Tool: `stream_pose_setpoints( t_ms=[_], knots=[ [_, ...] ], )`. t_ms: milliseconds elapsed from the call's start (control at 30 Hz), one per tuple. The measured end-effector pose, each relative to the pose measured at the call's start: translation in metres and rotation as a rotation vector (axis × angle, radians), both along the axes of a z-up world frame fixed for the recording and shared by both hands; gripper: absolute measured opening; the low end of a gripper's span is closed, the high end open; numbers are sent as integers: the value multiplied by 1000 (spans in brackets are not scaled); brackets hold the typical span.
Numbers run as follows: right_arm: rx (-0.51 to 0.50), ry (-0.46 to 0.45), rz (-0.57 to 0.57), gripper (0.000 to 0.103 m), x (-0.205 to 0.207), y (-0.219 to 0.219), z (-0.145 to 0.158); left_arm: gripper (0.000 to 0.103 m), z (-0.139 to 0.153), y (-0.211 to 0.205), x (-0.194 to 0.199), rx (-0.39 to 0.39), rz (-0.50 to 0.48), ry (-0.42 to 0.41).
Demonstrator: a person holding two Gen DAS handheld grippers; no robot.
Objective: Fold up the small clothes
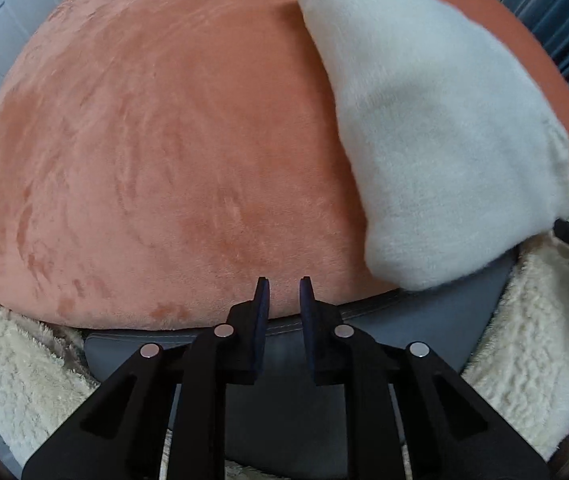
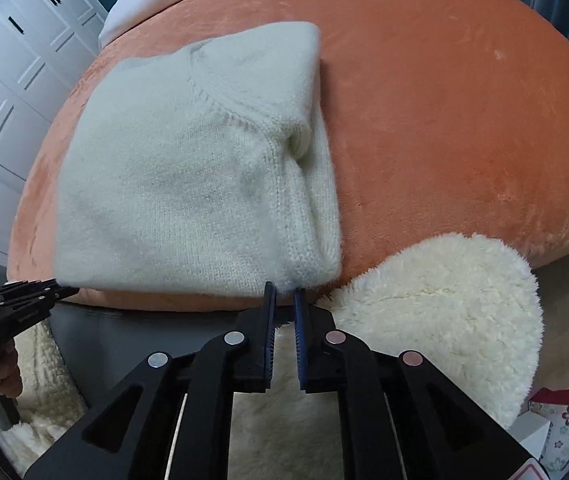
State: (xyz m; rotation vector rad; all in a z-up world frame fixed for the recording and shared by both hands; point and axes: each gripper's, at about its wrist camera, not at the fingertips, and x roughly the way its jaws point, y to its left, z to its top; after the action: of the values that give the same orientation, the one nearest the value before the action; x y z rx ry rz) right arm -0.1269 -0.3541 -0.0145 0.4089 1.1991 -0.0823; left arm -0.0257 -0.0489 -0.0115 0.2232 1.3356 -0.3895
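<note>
Surface: orange plush bed point(image 2: 444, 128), white cupboards point(image 2: 16, 52) behind.
Sweater point(image 2: 188, 176): folded, near bed edge, long axis running away.
Right claw point(image 2: 283, 292): nearer, tips narrowly parted at its near hem; contact unclear.
Left claw point(image 1: 283, 284): narrowly parted, empty; sweater to its right.
Hidden: underside layers.

White sweater point(image 1: 436, 128), orange blanket point(image 1: 156, 152), empty parted jaws
</note>
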Motion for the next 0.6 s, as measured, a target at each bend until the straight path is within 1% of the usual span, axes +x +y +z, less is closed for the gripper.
stream_pose_setpoints(
  t_ms=[33, 67, 100, 133, 167, 233, 300, 333, 367, 400, 433, 467, 500, 533, 567, 600],
  knots=[
    [4, -17, -15, 12, -7, -4, 8, 19, 14, 3, -1, -32, -1, -23],
    [8, -40, -33, 16, -9, -8, 18, 28, 31, 2, 0, -62, -8, -53],
    [3, -67, -51, 21, -8, -11, 28, 35, 46, 0, 1, -91, -12, -87],
    [-2, -99, -62, 21, -9, -13, 36, 47, 59, -5, 4, -117, -14, -118],
    [1, -137, -64, 21, -5, -14, 47, 49, 70, -15, 9, -148, -19, -147],
    [7, -211, -39, 20, 11, -13, 66, 49, 80, -39, 26, -209, -40, -163],
    [-14, -257, -15, 20, 27, -11, 76, 49, 78, -66, 38, -247, -48, -156],
    [-16, -269, 5, 20, 39, -9, 75, 49, 74, -79, 43, -252, -53, -159],
    [-25, -257, 16, 20, 51, -7, 66, 49, 69, -86, 49, -238, -56, -158],
    [-35, -223, 18, 20, 64, -4, 54, 49, 57, -95, 56, -199, -56, -146],
    [-42, -149, 19, 19, 79, 5, 29, 51, 46, -103, 59, -155, -48, -145],
    [-20, -81, 27, 17, 89, 8, 2, 59, 37, -111, 61, -125, -59, -168],
    [-8, -106, 26, 14, 90, 3, -8, 63, 31, -118, 59, -92, -90, -209],
    [-5, -151, 23, 14, 88, 2, -6, 65, 29, -122, 55, -52, -121, -241],
    [2, -132, 24, 14, 89, 0, -2, 67, 31, -125, 47, -22, -147, -261],
    [12, -122, 14, 15, 88, -2, 7, 68, 34, -124, 45, -19, -159, -263]
  ],
)
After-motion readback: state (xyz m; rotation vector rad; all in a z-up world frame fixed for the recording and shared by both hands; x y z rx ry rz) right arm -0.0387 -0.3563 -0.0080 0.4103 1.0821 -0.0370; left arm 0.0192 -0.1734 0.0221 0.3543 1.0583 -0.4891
